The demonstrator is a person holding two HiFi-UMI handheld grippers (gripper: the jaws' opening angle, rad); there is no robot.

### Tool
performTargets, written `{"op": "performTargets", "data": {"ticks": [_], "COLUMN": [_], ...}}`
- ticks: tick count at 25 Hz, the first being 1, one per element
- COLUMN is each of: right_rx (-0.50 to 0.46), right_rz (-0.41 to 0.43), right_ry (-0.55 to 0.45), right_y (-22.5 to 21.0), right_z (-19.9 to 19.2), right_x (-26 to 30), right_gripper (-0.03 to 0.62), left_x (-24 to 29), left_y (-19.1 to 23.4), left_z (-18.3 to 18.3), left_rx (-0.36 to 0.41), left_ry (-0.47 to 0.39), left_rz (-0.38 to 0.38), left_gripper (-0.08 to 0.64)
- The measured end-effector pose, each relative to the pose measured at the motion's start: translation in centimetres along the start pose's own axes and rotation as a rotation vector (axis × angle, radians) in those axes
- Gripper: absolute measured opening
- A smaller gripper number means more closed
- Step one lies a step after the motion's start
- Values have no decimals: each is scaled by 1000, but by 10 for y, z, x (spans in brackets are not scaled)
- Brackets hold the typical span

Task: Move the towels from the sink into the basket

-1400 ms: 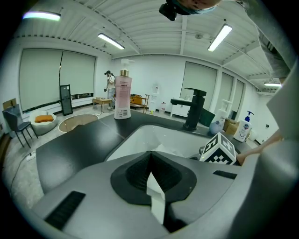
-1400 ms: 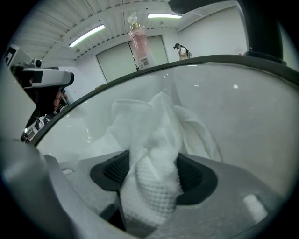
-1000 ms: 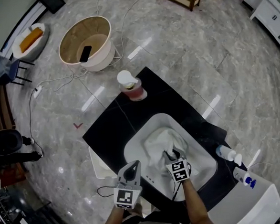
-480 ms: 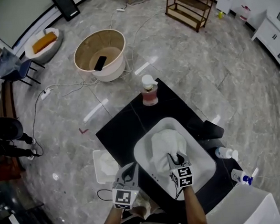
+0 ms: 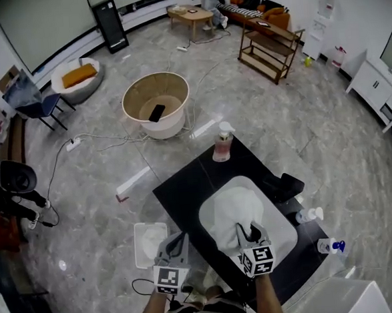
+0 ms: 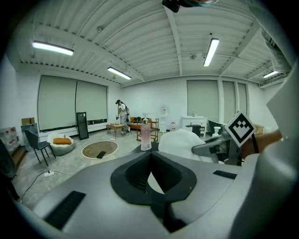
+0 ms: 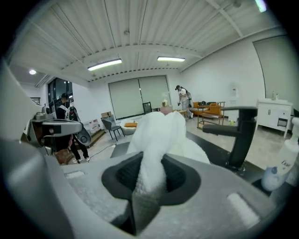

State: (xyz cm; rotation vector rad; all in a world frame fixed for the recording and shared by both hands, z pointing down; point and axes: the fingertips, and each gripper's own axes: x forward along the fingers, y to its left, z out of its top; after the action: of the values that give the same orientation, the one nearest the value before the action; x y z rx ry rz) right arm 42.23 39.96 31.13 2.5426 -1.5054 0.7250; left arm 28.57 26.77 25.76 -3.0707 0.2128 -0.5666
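One towel [image 7: 161,135], clenched in the right gripper's [image 7: 148,184] just-tightened fingers [image 7: 183,177], shows pinched only in that gripper's view.

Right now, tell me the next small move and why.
Probably raise the right gripper until the white towel clears the sink: its jaws have just been closing and grip a fold, the cloth seems to sit in the basin, and the basket stands away on the floor.

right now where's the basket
In the head view the basket stands on the floor, up and left of the sink, beyond the pink bottle.
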Motion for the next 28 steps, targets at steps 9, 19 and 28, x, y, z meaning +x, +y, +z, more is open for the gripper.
{"op": "performTargets", "data": {"ticks": [9, 19, 28], "right_rx": [-74, -140, -189], "right_rz": [24, 176, 354], "right_ry": [-149, -235, -239], "right_y": [84, 213, 336], "right_z": [67, 95, 75], "right_x": [-66, -91, -88], "right_gripper": [98, 98, 98], "left_x": [-105, -221, -323], "left_y": [28, 75, 115], "left_z": [30, 23, -18], "left_rx": [16, -2, -27], "left_ry": [-100, -156, -164], "left_rz": [75, 231, 392], "left_gripper": [9, 9, 9]}}
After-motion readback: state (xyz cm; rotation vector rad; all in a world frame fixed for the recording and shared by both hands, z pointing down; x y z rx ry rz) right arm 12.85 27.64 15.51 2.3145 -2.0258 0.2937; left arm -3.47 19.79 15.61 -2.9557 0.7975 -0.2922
